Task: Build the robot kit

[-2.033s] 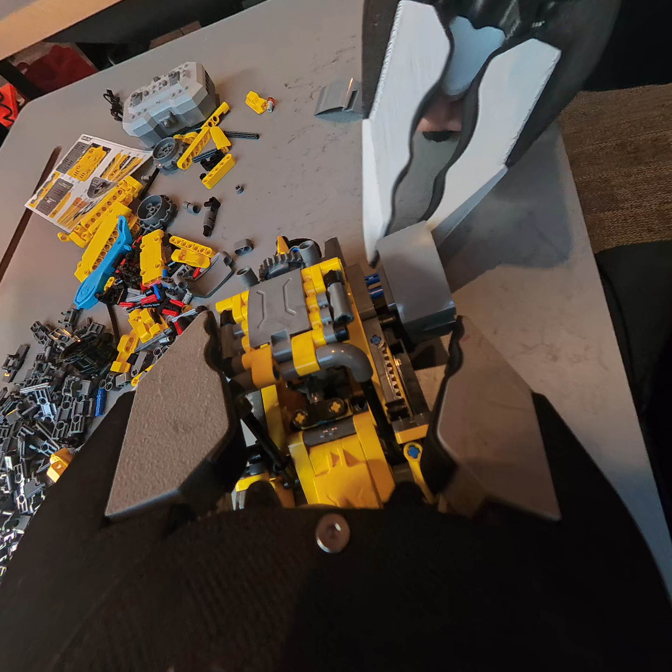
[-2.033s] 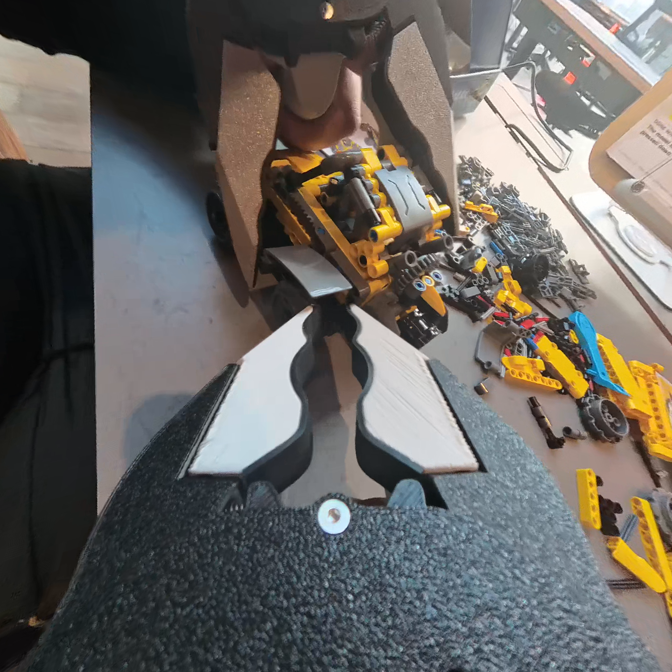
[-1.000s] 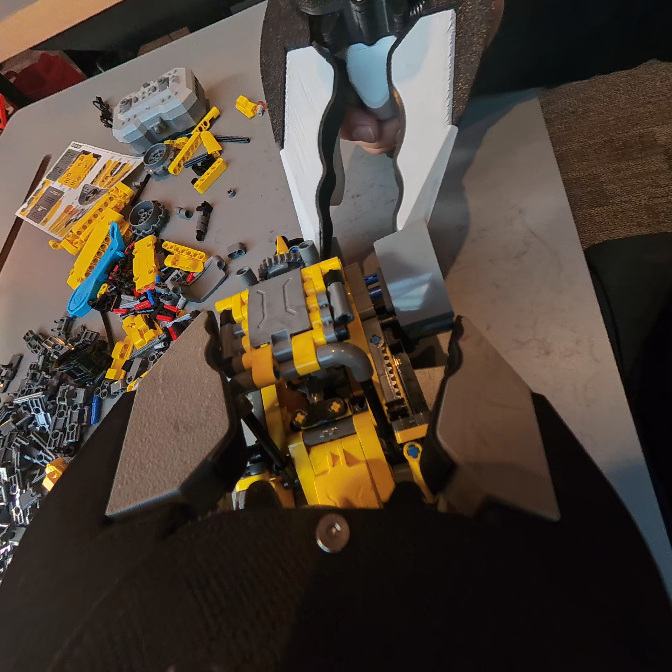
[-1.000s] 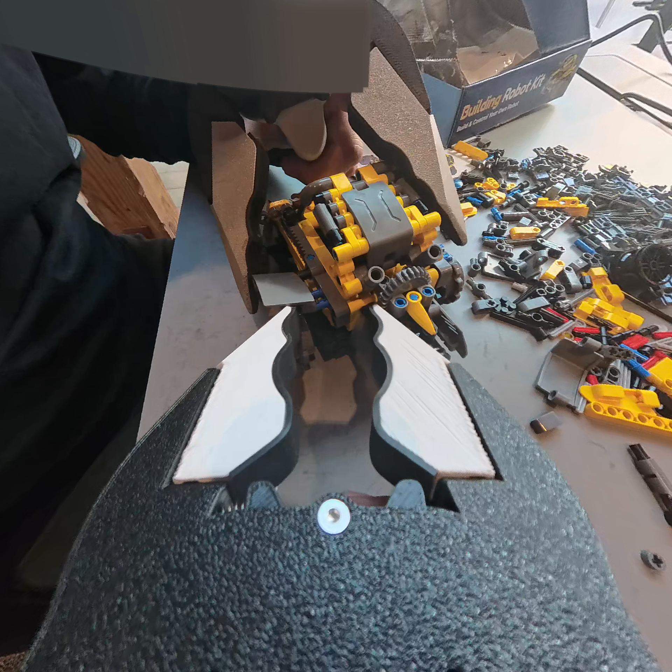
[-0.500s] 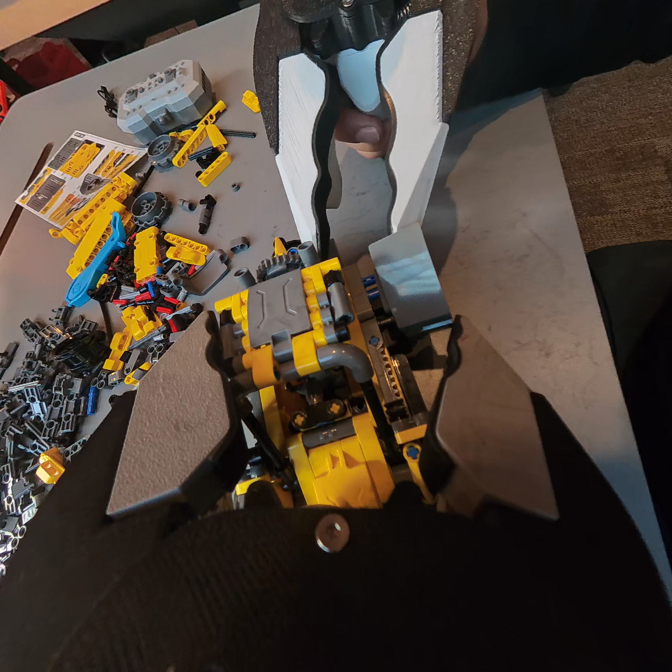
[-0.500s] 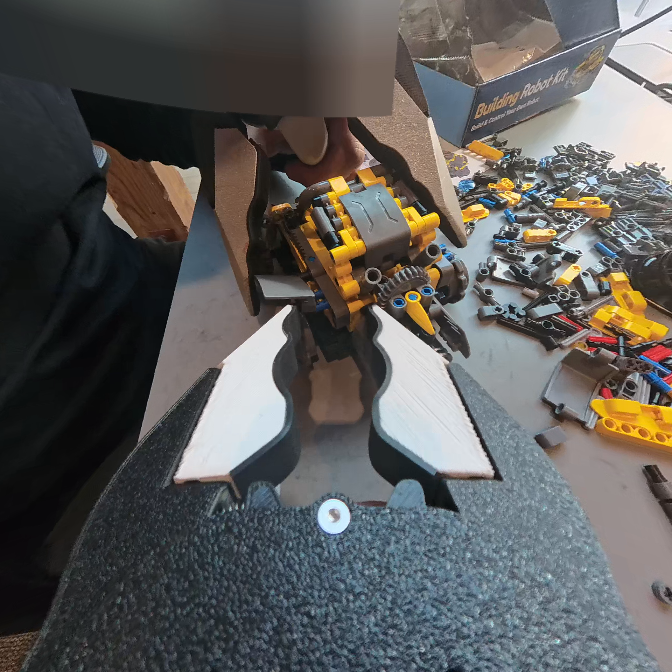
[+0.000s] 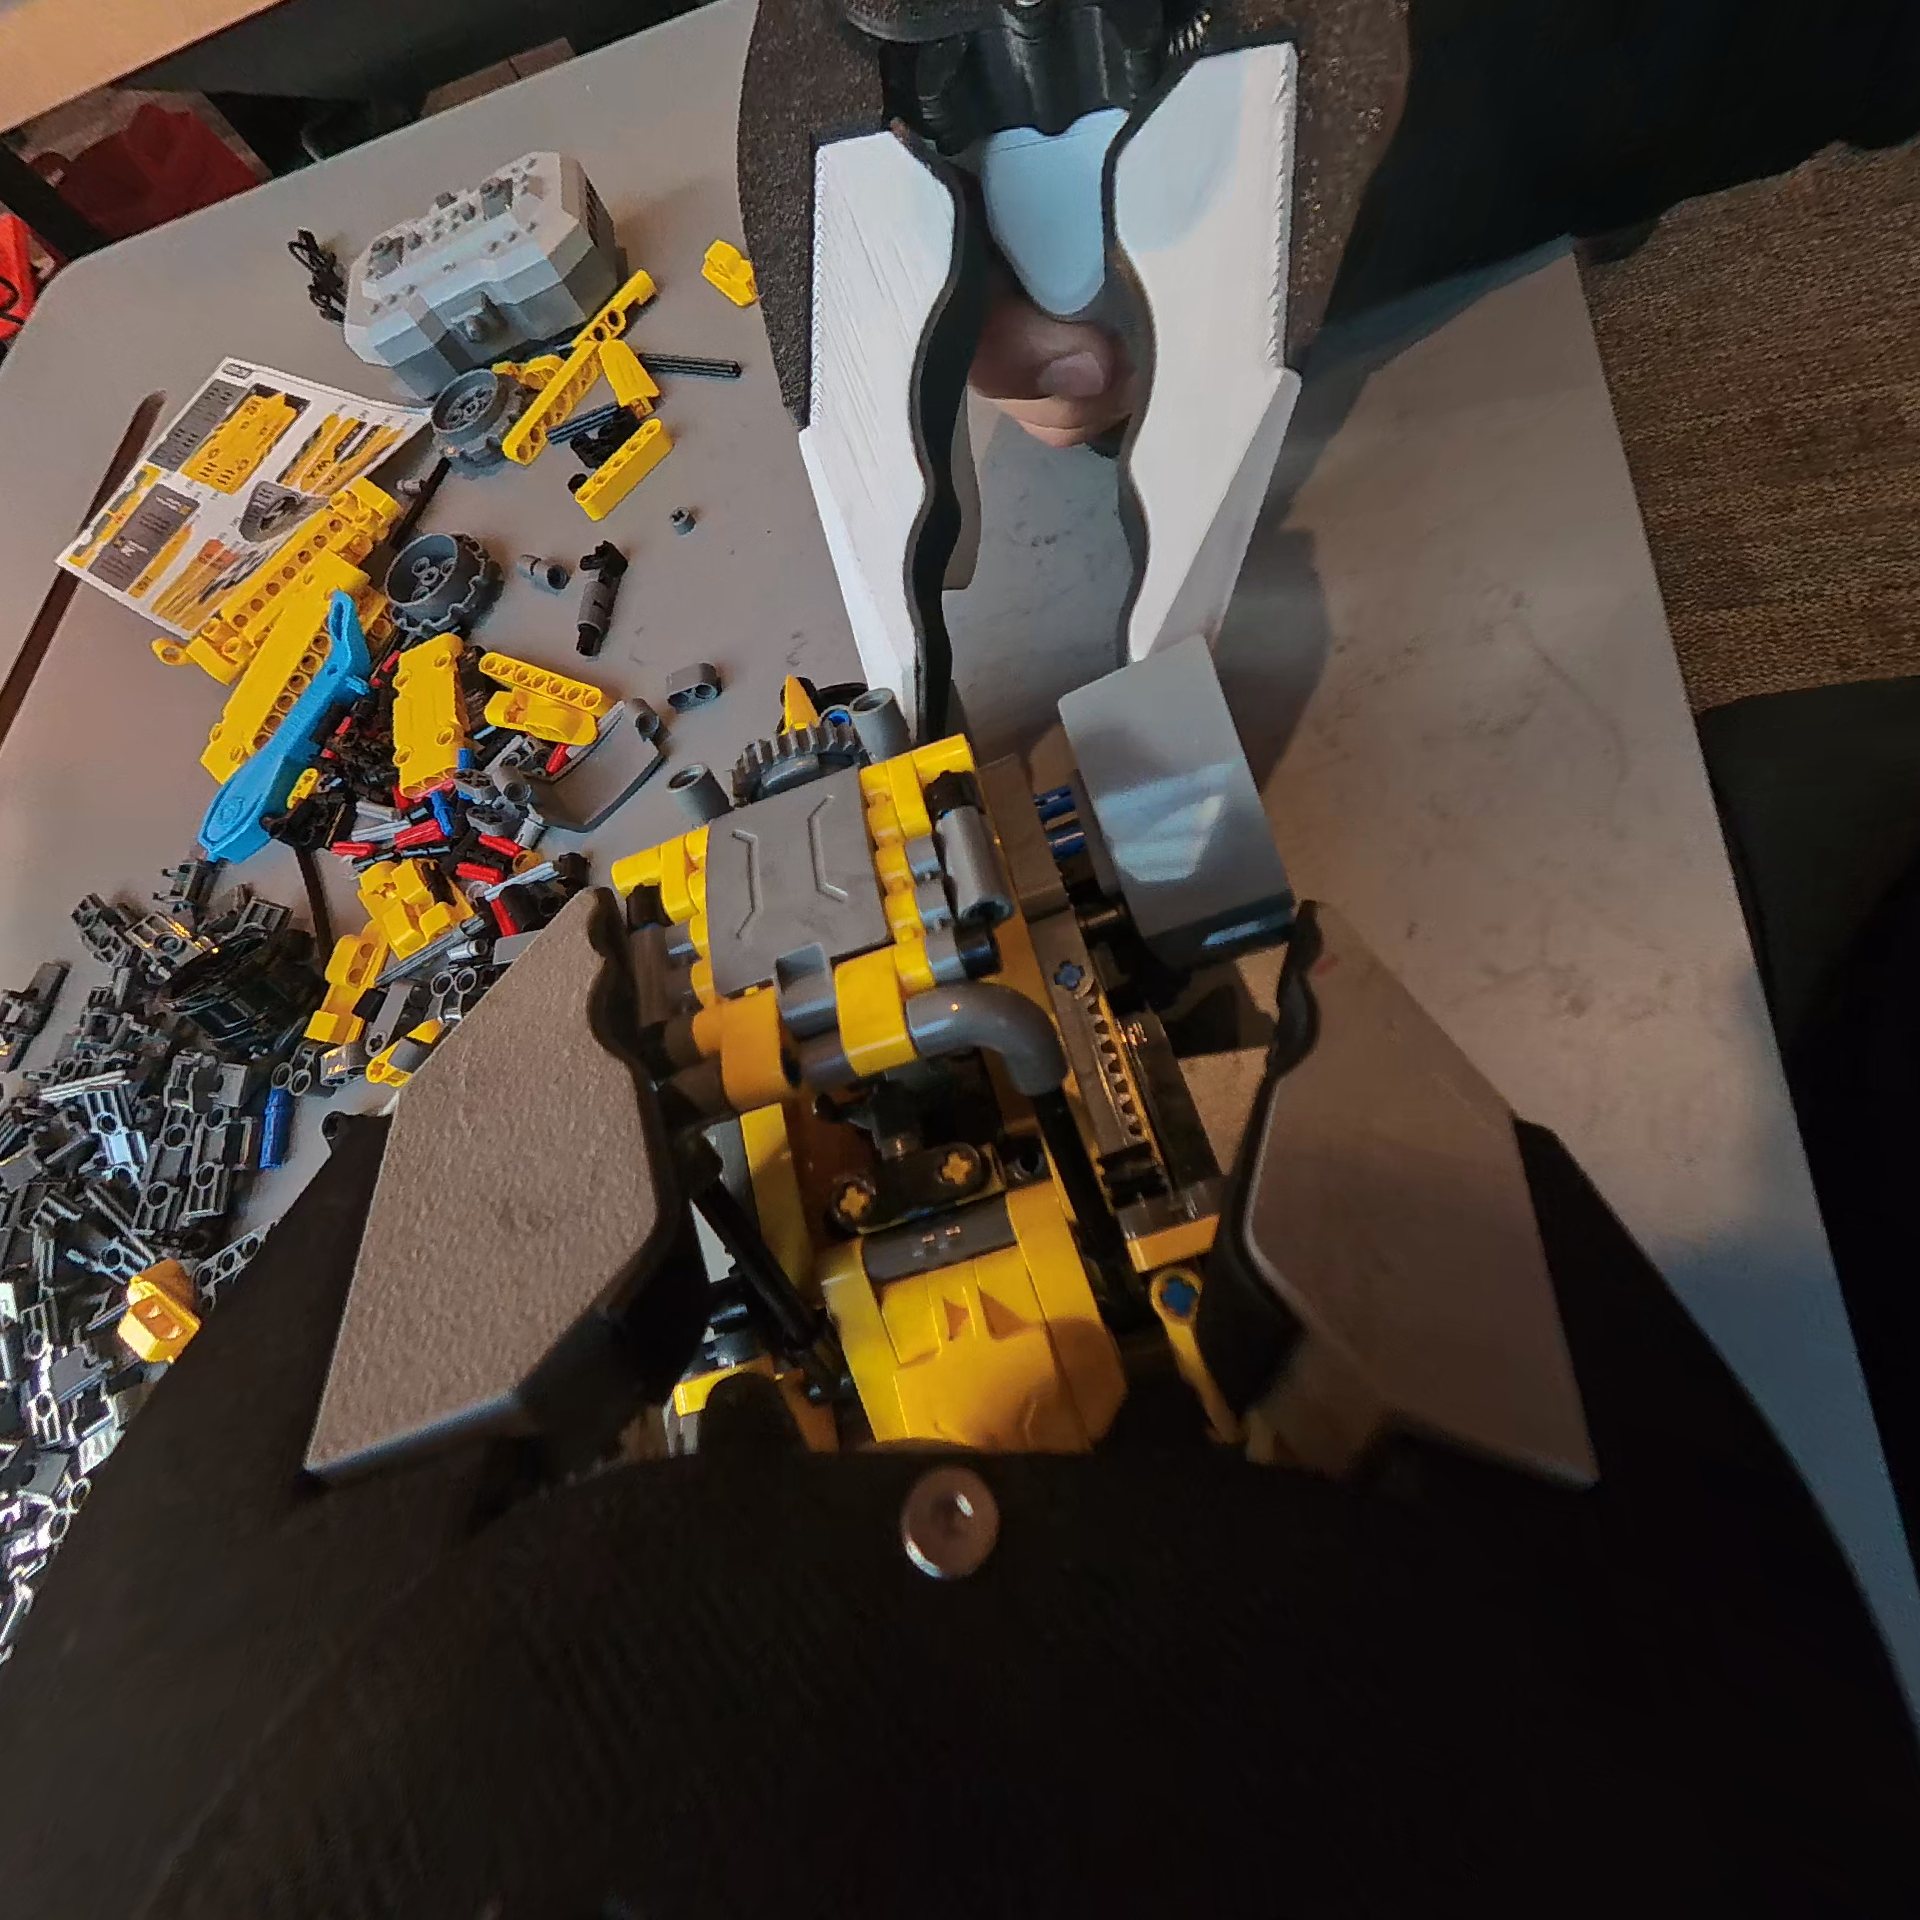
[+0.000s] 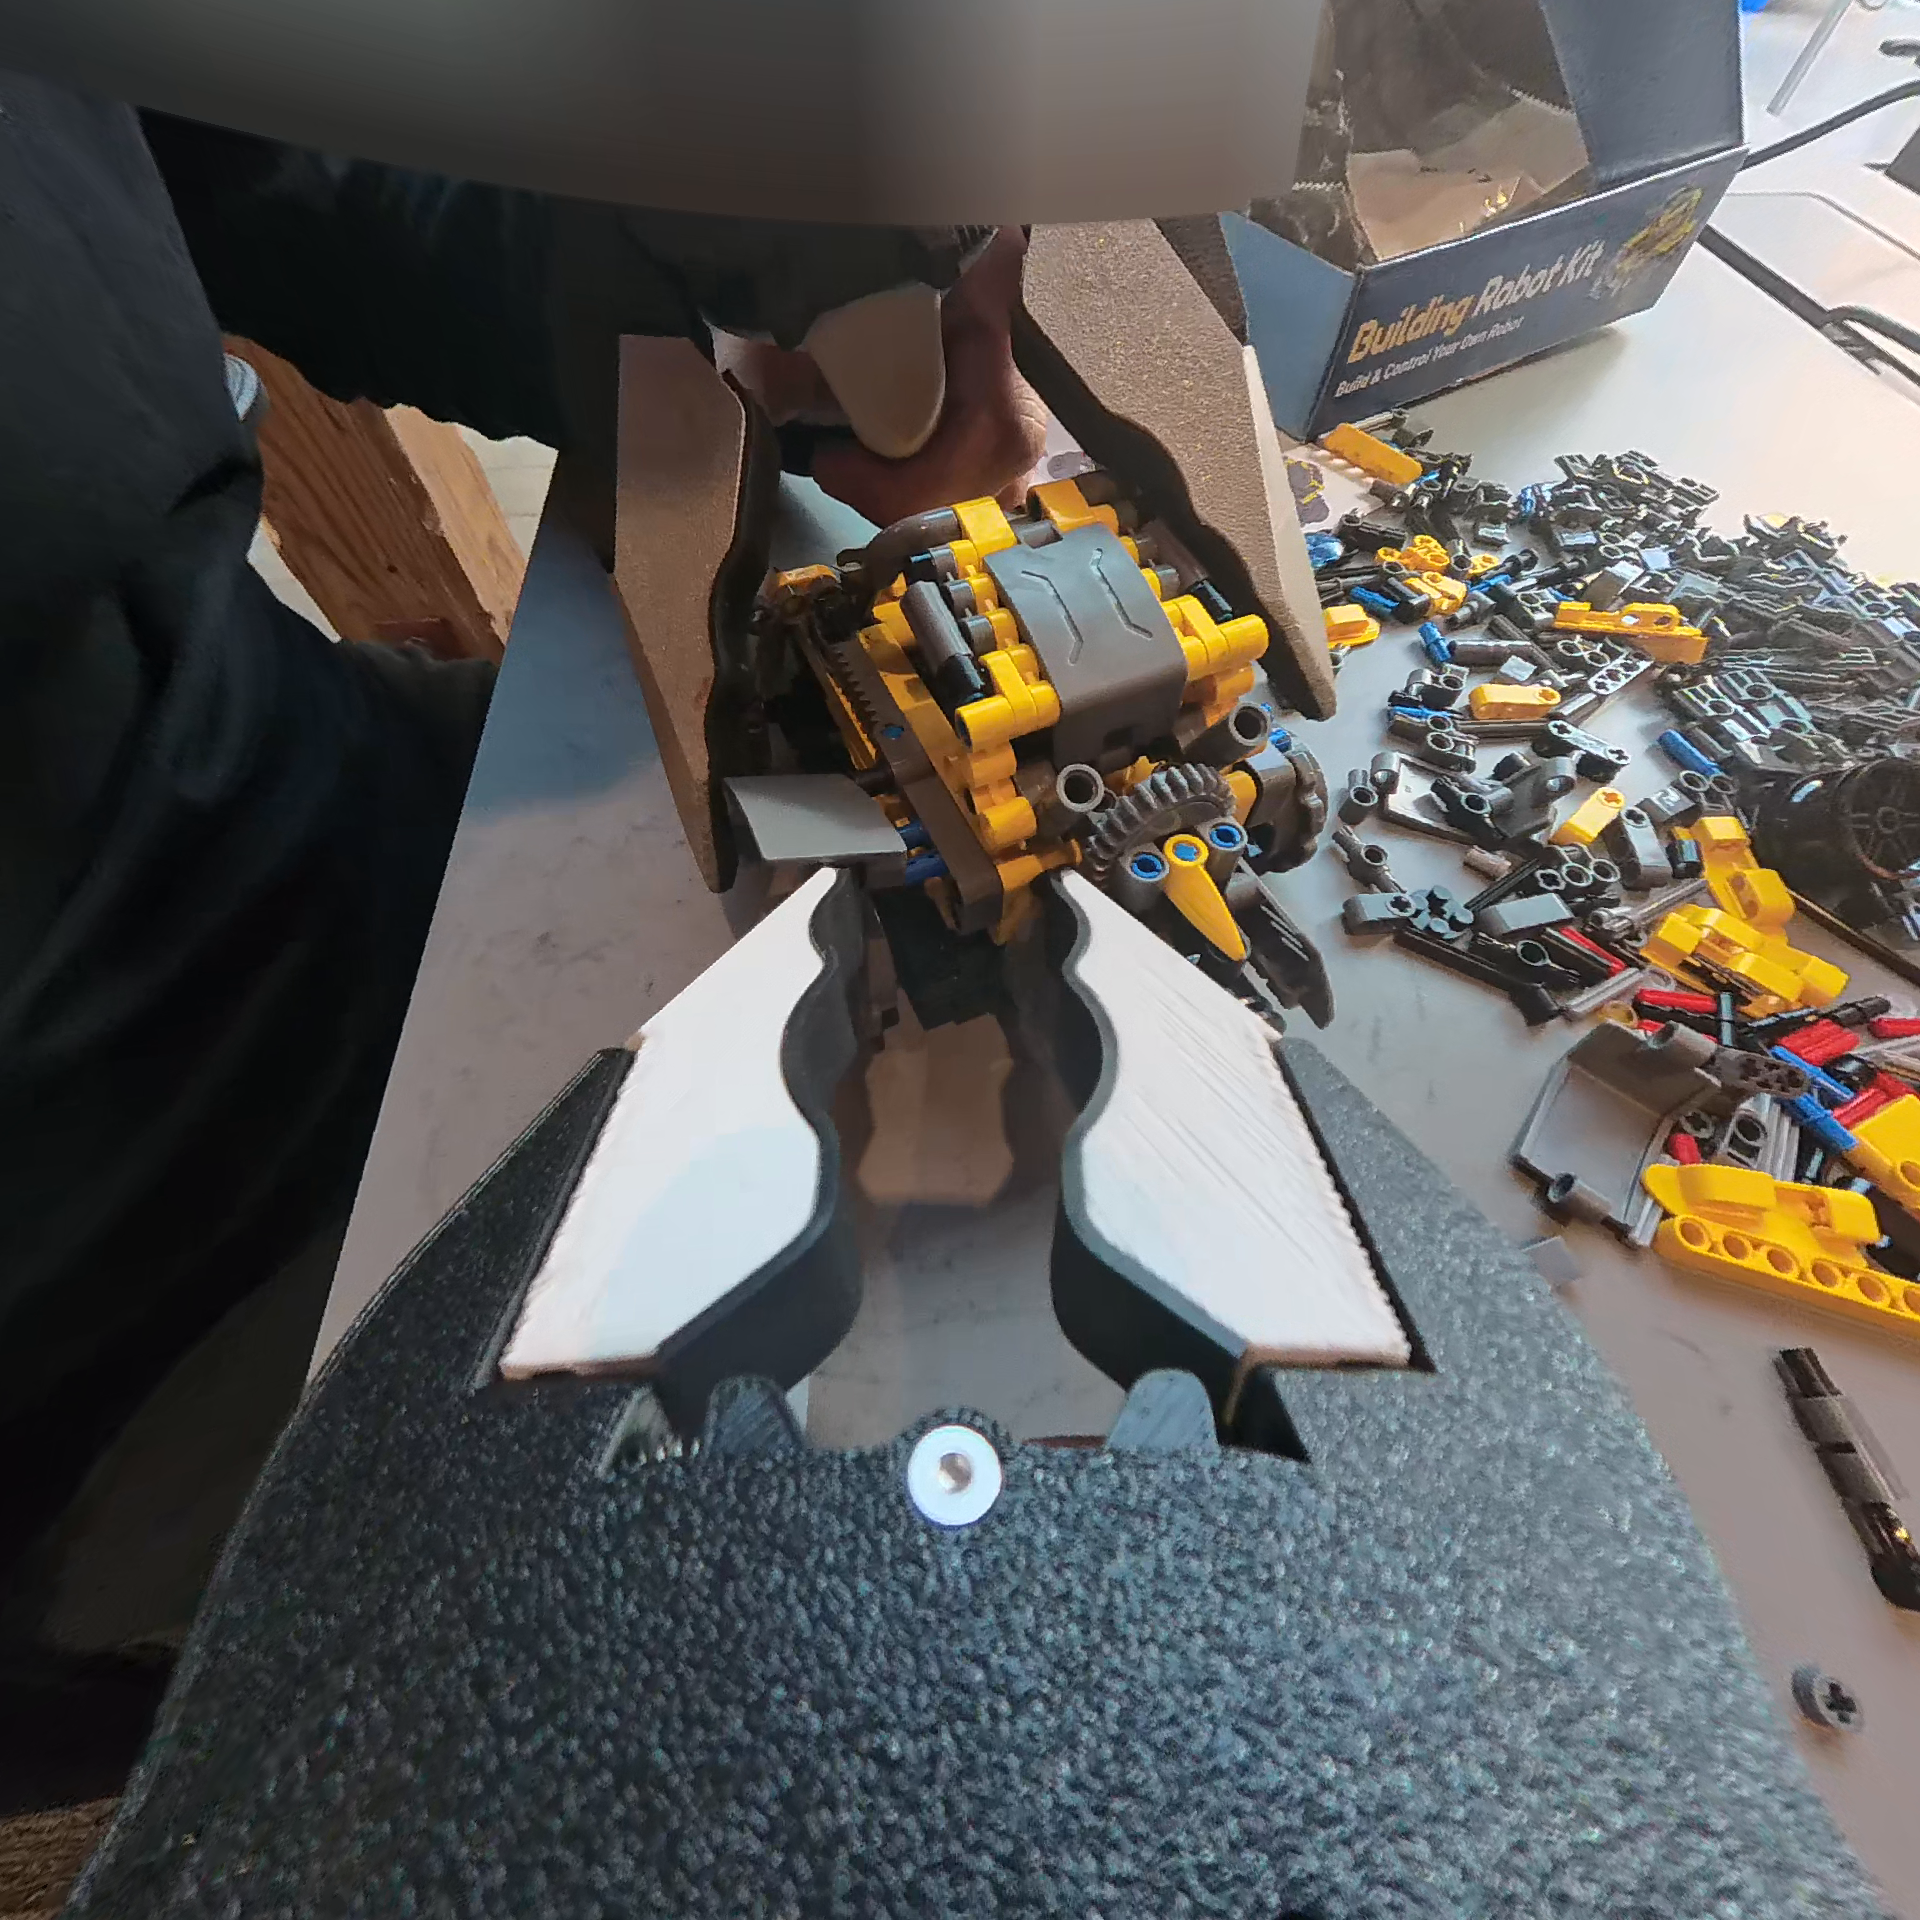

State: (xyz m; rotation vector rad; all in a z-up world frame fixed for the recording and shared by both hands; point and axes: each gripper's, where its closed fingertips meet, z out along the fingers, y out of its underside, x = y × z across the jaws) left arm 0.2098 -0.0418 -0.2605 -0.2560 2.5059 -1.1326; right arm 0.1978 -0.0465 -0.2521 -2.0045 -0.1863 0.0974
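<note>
Jaws of your left gripper [image 7: 940,1049] clamp the yellow brick vehicle [image 7: 914,1039] on the bench [image 7: 1455,831]; your right gripper [image 8: 951,914] is spread, tips touching its gear end. Push harder and bricks could pop off. Only the left view shows the booklet [image 7: 223,478]; only the right shows the box [image 8: 1496,239].

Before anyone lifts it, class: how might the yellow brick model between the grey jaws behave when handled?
The model is probably stiff but fragile: it is many snapped-together pieces, so a hard squeeze could pop some off. The grey panel sticking out sideways looks likeliest to knock loose. It seems unlikely to roll while the left gripper clamps both flanks.
</note>
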